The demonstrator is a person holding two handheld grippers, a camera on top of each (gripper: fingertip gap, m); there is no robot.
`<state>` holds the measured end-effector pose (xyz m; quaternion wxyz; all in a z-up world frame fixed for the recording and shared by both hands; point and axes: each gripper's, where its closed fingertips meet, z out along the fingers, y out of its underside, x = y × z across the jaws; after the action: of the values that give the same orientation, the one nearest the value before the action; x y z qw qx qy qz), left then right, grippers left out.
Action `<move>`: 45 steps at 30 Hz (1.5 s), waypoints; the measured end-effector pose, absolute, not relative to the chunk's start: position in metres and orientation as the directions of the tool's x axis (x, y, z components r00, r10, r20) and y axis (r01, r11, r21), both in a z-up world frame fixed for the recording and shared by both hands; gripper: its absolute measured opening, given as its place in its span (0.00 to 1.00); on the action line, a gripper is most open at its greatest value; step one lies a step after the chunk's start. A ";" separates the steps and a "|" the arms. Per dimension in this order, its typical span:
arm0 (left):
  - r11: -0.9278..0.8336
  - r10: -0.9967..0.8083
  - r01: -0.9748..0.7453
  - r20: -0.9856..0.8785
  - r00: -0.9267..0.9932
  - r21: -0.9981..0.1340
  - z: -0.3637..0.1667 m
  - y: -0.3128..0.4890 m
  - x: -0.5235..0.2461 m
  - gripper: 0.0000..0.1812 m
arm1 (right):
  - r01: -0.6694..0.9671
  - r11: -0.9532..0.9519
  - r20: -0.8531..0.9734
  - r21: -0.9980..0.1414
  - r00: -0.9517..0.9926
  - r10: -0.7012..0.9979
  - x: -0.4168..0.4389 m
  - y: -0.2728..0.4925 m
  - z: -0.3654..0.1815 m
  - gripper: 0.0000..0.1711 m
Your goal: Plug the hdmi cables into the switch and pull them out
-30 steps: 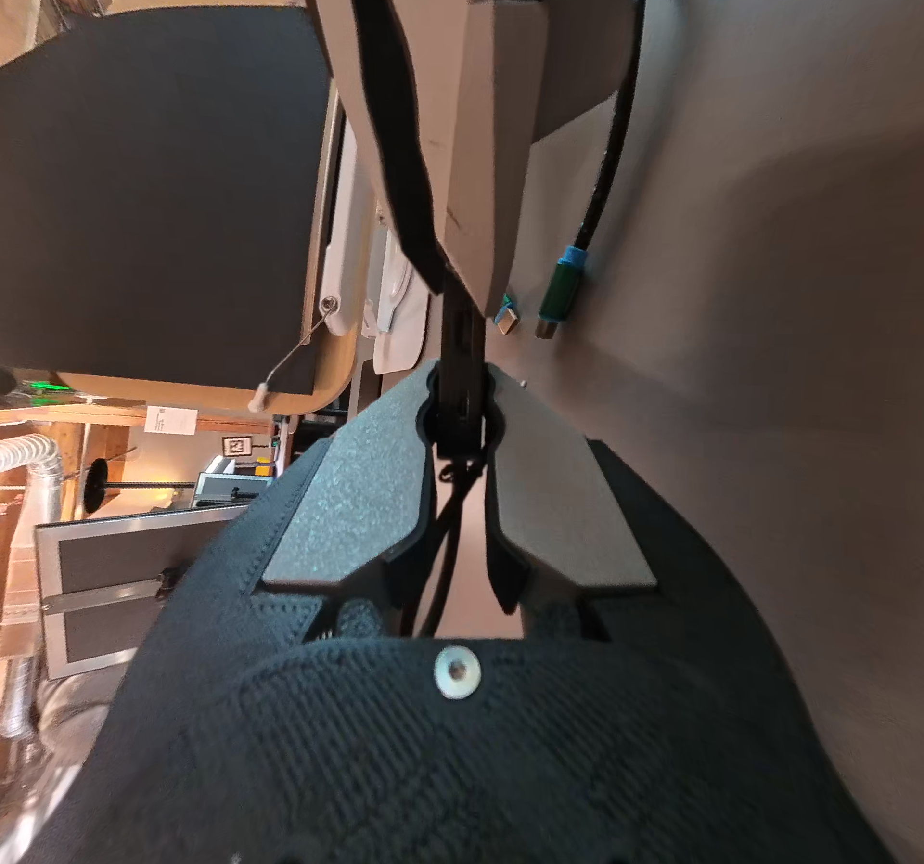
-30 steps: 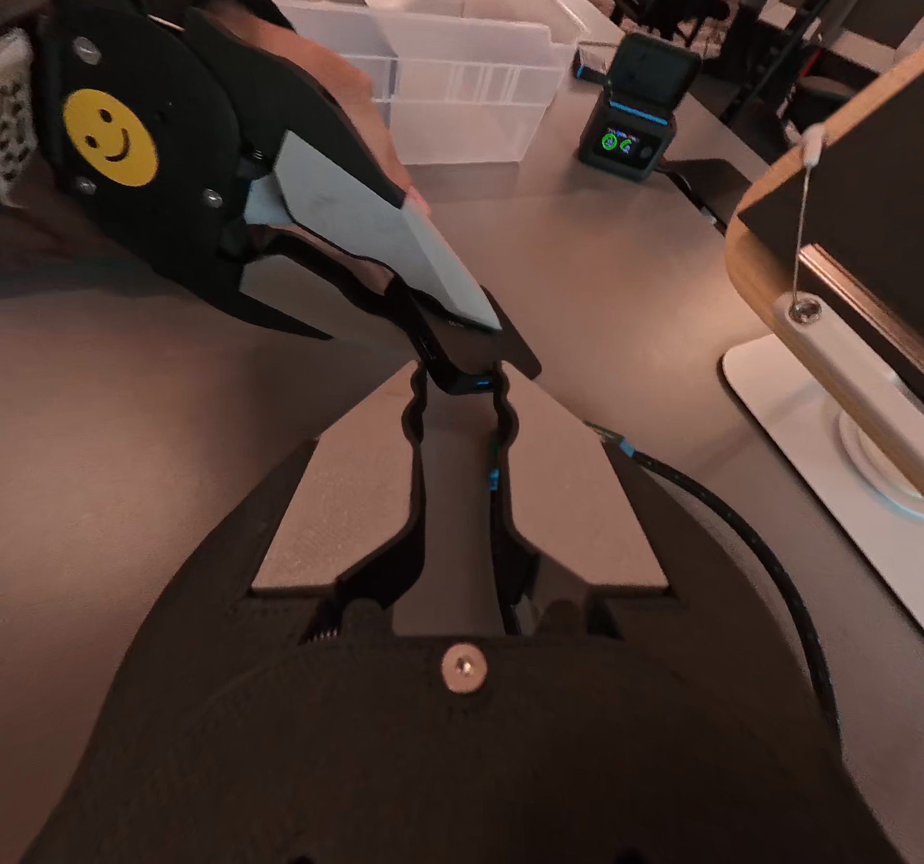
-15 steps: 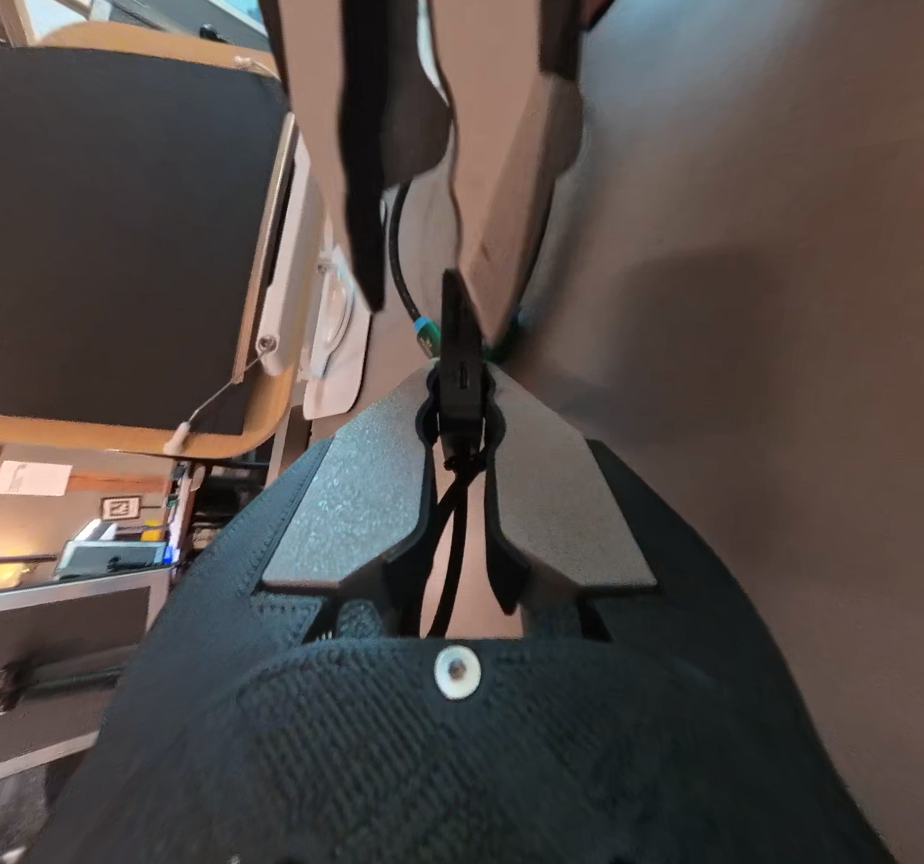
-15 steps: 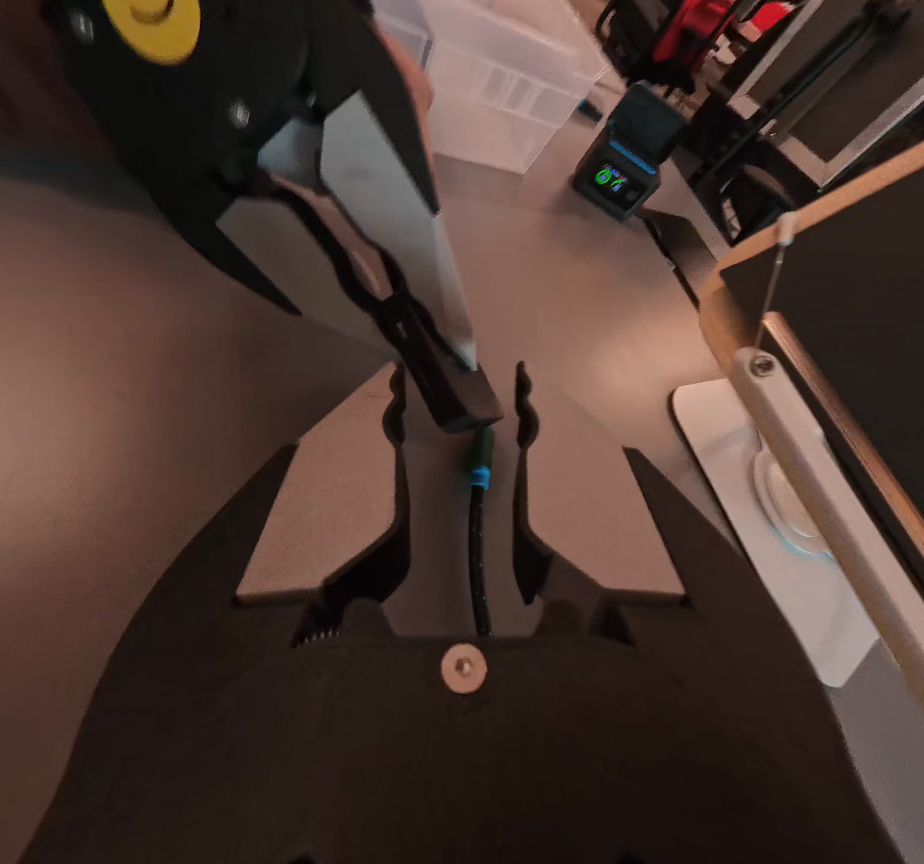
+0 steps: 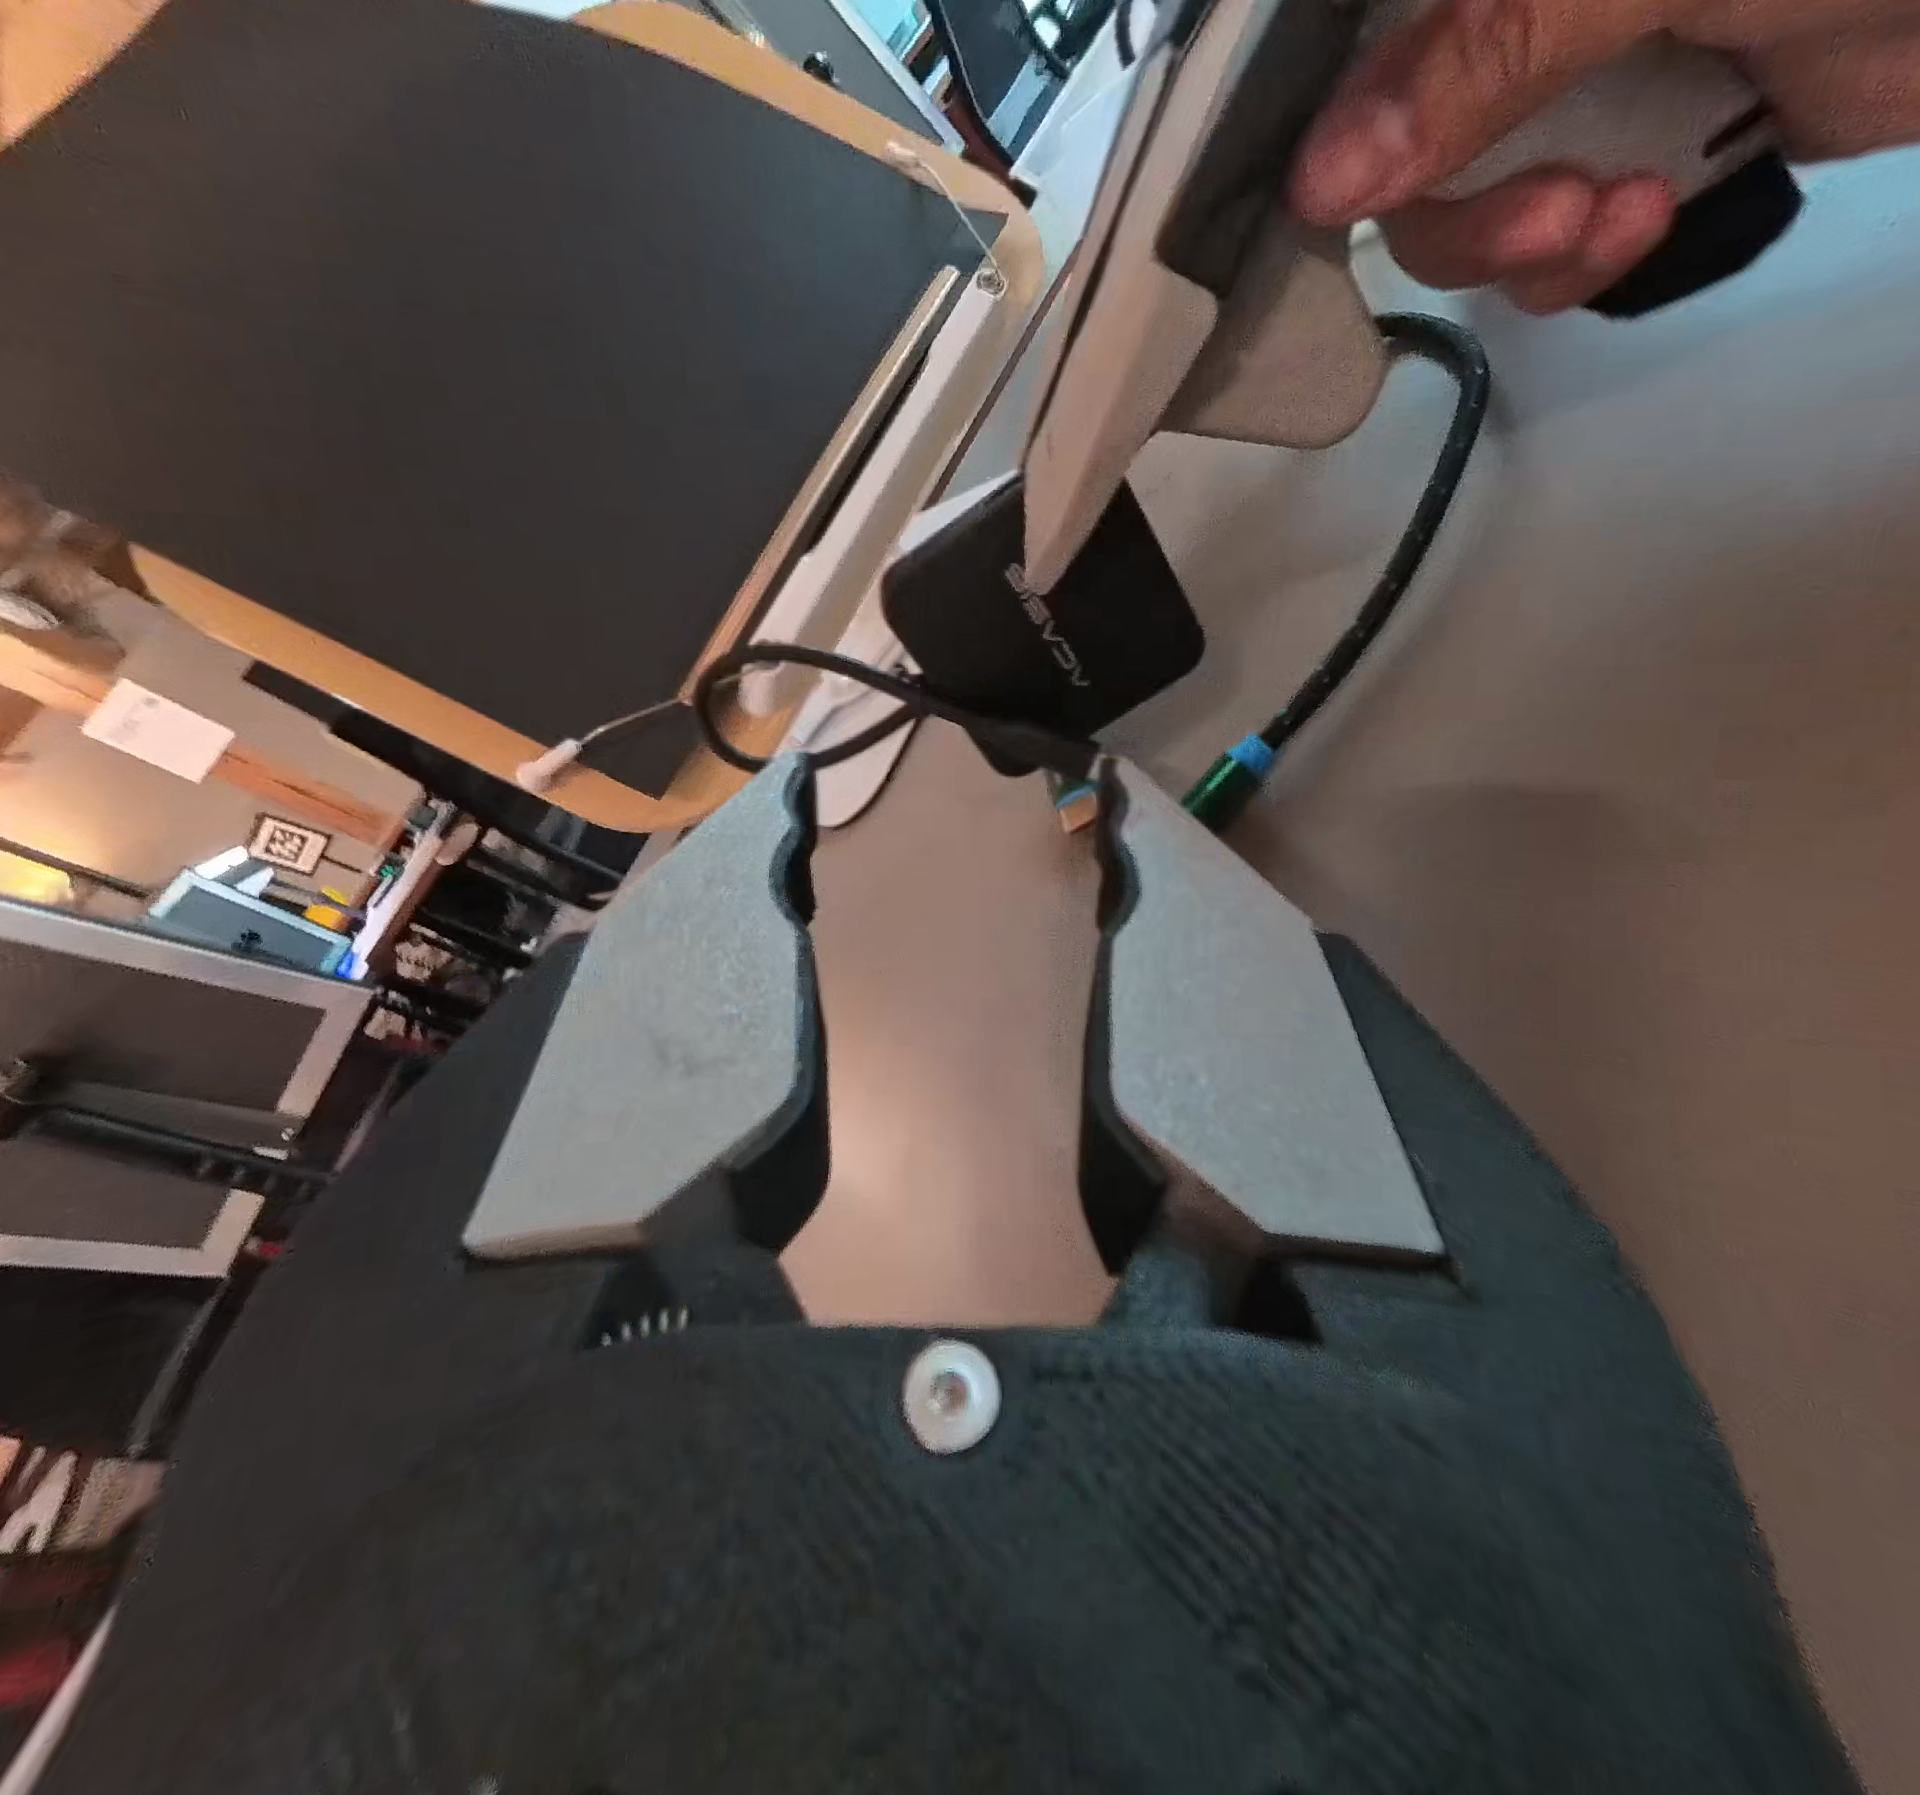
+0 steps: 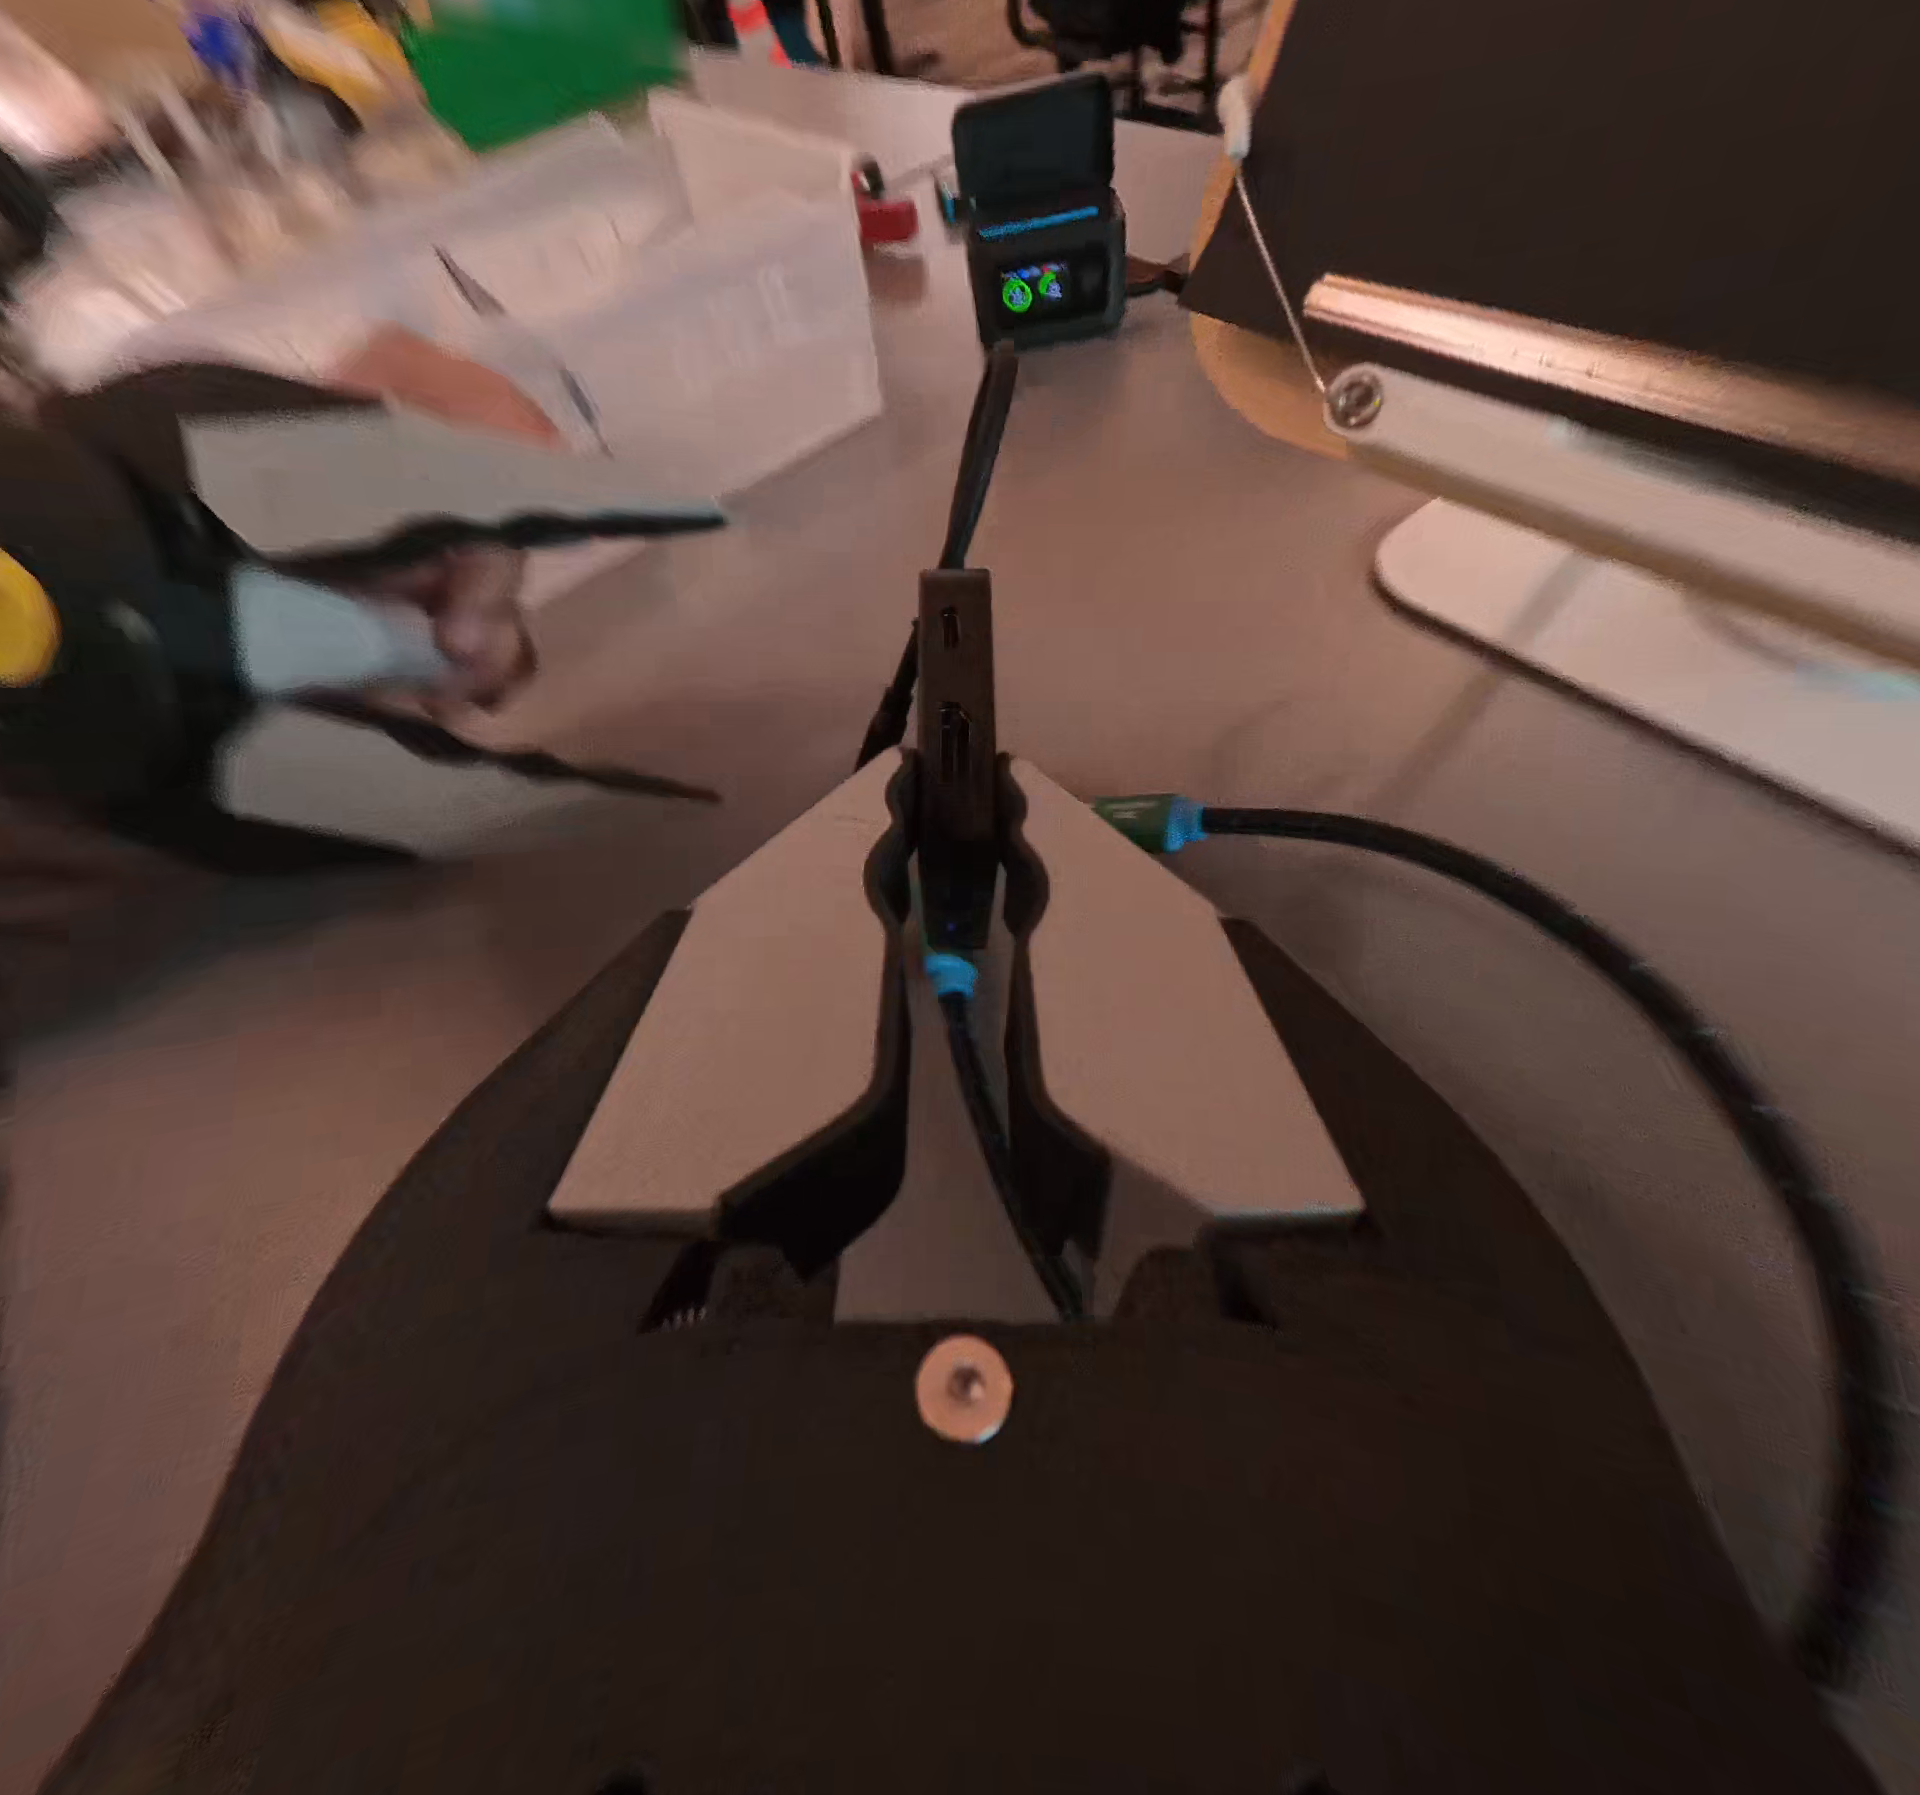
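In the right wrist view my right gripper (image 6: 956,789) is shut on the black HDMI switch (image 6: 956,685), held edge-on above the table. A black cable with a blue band (image 6: 948,976) runs into the switch's near end between my fingers. A second cable's green plug (image 6: 1138,823) lies loose on the table to the right. In the left wrist view my left gripper (image 5: 951,789) is open and empty, just short of the switch (image 5: 1081,633). The switch's thin lead (image 5: 748,696) loops out to the left, and the green plug (image 5: 1231,779) lies to the right.
A black panel with a wooden edge (image 5: 416,343) and a white monitor stand (image 6: 1558,602) are close on one side. A small black device with a lit screen (image 6: 1044,280) and clear plastic bins (image 6: 727,311) stand farther back. A hand (image 5: 1558,135) holds the right gripper.
My left gripper let go of the switch, opened and drew back. My right gripper closed on the switch, which has turned with it.
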<state>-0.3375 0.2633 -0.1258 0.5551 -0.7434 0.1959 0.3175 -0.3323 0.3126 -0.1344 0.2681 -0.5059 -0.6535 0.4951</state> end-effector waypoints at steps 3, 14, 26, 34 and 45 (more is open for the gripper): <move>-0.332 0.081 -0.592 -0.647 0.758 -0.734 -0.133 0.275 -0.332 0.32 | 0.414 -0.210 -0.380 -0.886 -0.387 0.840 -0.332 0.305 -0.129 0.06; -0.400 0.182 -0.417 -0.517 0.837 -0.816 -0.150 0.285 -0.347 0.40 | 0.402 -0.429 -0.568 -0.809 -0.347 0.747 -0.345 0.285 -0.135 0.06; -0.424 0.237 -0.394 -0.520 0.821 -0.815 -0.154 0.284 -0.363 0.47 | 0.386 -0.419 -0.546 -0.822 -0.324 0.773 -0.347 0.285 -0.139 0.06; -0.385 0.242 -0.387 -0.497 0.833 -0.838 -0.149 0.286 -0.359 0.44 | 0.339 -0.409 -0.525 -0.847 -0.425 0.737 -0.342 0.271 -0.123 0.06; -0.409 0.173 -0.456 -0.558 0.811 -0.790 -0.145 0.283 -0.361 0.39 | 0.330 -0.381 -0.501 -0.864 -0.476 0.723 -0.340 0.264 -0.118 0.08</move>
<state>-0.3610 0.2830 -0.1453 0.5359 -0.7865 0.0901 0.2935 -0.3395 0.2637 -0.1178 0.1465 -0.4904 -0.5367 0.6709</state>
